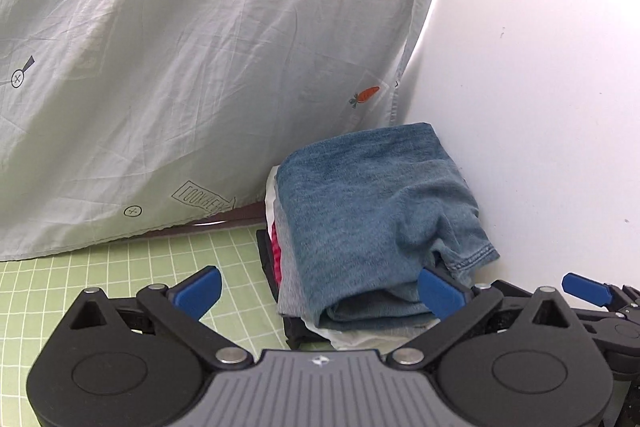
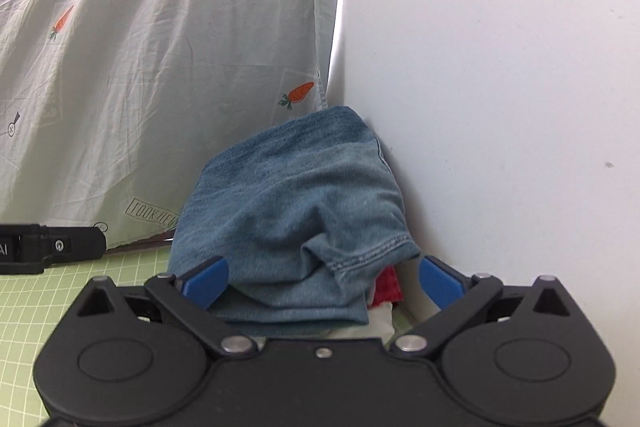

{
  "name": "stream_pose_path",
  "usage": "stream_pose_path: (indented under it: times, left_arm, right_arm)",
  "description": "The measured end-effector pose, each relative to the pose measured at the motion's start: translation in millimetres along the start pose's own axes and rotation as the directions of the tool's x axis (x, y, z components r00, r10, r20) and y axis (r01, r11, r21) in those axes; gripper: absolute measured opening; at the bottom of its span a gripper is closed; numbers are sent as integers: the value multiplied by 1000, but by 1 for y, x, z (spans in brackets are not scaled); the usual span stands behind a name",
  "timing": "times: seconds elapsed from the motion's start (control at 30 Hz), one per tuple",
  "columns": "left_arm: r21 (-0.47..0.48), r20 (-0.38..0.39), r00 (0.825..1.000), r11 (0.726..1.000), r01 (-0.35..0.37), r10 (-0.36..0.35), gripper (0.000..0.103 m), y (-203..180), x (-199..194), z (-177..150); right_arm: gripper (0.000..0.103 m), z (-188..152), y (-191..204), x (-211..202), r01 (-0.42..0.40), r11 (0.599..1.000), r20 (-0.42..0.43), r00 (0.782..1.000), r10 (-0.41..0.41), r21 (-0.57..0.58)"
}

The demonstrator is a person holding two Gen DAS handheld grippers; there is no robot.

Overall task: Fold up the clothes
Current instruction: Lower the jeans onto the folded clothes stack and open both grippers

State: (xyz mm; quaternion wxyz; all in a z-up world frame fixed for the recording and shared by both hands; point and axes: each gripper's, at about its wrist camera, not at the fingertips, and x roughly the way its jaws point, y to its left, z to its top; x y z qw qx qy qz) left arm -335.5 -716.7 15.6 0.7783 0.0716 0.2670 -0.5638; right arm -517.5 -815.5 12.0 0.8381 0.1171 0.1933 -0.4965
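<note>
Green grid mat meets white wall; both claws gape beside folded jeans.

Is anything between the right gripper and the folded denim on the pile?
Nothing visible. The right gripper, jaws open, faces the folded blue denim garment directly, its blue fingers either side of the garment's near edge.

Folded denim garment ahead of left gripper: faded mid-blue, lighter stitched hem. Stack beneath it: grey, red-pink, white, black layers. Hanging sheet beyond and left of gripper: pale mint-grey, printed with orange carrots with green tops, black outlined button motifs, outlined label text. Mat under gripper: light green with white grid. Wall to right: plain white. Gripper fingertips: blue pads on black linkage, grey ribbed body.
</note>
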Motion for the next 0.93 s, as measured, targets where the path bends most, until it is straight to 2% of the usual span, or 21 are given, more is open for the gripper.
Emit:
stream_pose_path:
  times: [0.23, 0.47, 0.93]
  left_arm:
    - [34, -26, 999, 999, 21, -20, 103, -2, -40, -31]
    - [52, -82, 996, 998, 25, -21, 103, -5, -61, -60]
    - [83, -78, 996, 995, 57, -51, 103, -15, -78, -67]
  right_arm:
    - [103, -34, 11, -51, 45, 999, -48, 998, -45, 1]
    - [103, -55, 11, -84, 44, 999, -78, 996, -43, 15]
    - [103, -63, 6, -107, 68, 997, -75, 995, -65, 36]
